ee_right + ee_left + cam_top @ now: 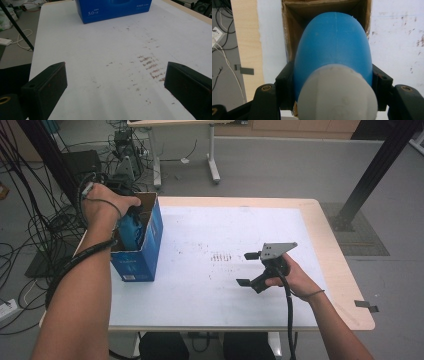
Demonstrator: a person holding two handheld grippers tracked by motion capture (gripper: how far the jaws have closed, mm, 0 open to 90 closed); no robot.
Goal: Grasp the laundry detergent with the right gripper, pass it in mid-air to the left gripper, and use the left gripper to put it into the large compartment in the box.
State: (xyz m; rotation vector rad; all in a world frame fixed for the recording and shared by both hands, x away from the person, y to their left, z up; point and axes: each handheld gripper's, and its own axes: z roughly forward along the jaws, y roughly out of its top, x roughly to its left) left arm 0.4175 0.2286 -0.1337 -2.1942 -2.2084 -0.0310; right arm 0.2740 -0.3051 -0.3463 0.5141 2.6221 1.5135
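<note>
From the high view, my left gripper (131, 222) is inside the open top of the blue cardboard box (150, 245) at the left edge of the table (330, 250), and between its fingers I hold a blue bottle (129, 232), half hidden under my hand. I judge I am putting the bottle into the box, and I keep the grip so it goes down straight and does not hit the flaps. My right gripper (250, 269) rests low over the white surface, well apart from the box, probably only waiting. The left gripper view gives what the high one hides: the bottle (332, 50) has a white cap (337, 95) nearest to me, my two fingers (284, 87) pinch its body just under the cap, and beyond them its base points into the brown inside of the box (292, 22). The right gripper view shows my fingers (47, 87) spread wide with nothing between, only stained table (100, 62), and the box (112, 10) far ahead of them.
</note>
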